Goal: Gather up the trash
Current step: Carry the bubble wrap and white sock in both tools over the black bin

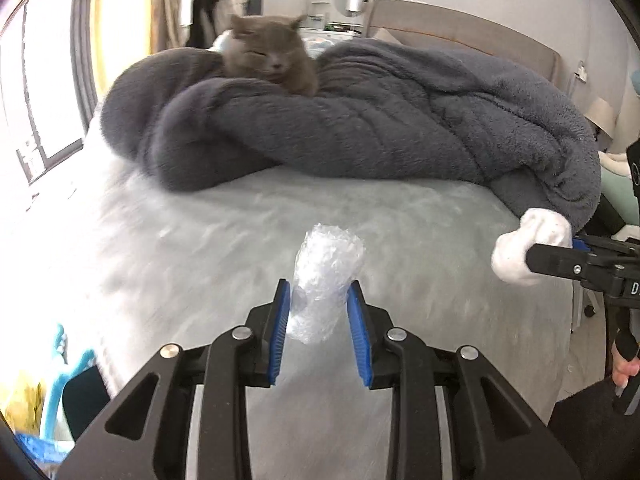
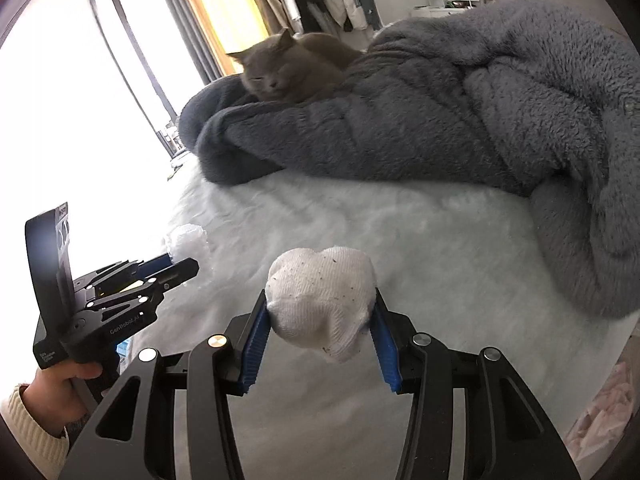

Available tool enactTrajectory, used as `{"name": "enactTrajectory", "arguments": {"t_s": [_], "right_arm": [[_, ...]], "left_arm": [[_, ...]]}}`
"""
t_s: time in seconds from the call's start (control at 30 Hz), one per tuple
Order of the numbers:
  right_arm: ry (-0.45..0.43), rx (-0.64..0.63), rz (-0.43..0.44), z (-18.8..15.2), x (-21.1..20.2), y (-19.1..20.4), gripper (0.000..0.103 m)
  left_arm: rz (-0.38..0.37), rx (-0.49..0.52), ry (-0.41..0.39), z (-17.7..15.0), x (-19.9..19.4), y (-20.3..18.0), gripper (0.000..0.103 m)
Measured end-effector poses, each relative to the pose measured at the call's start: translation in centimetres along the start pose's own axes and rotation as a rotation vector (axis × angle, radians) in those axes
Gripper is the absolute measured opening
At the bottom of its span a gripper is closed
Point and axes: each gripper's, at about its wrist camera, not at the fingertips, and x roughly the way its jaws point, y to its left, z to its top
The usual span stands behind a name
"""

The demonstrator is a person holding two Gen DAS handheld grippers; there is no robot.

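Observation:
My left gripper [image 1: 319, 300] is shut on a crumpled wad of clear bubble wrap [image 1: 326, 276] and holds it above the pale bed cover [image 1: 224, 232]. My right gripper [image 2: 320, 304] is shut on a balled white sock [image 2: 322, 300] flecked with dark specks, also above the bed. The sock [image 1: 528, 250] and the right gripper show at the right edge of the left wrist view. The left gripper [image 2: 176, 268] and the bubble wrap [image 2: 188, 240] show at the left of the right wrist view.
A grey cat [image 1: 270, 58] lies on a heaped dark grey fleece blanket [image 1: 380, 120] across the far half of the bed; both also show in the right wrist view [image 2: 288, 68]. A bright window [image 2: 80, 80] is on the left. Blue and yellow items [image 1: 52, 380] sit beside the bed.

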Motion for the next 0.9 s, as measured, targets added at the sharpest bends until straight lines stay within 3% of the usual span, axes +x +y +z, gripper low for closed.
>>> {"name": "enactTrajectory", "arguments": {"t_s": [0.43,0.9], "right_arm": [[-0.006,-0.079,0.044,-1.9,0.3,6.7,0.048],[0.026,-0.238,0.113,-2.2,4.3,15.9,0.048]], "left_arm": [[0.163,-0.104,-0.024,-4.5,-5.4,5.7,0.031],[0.263,-0.256,0.08,-9.2,-6.4,13.8,0.031]]}}
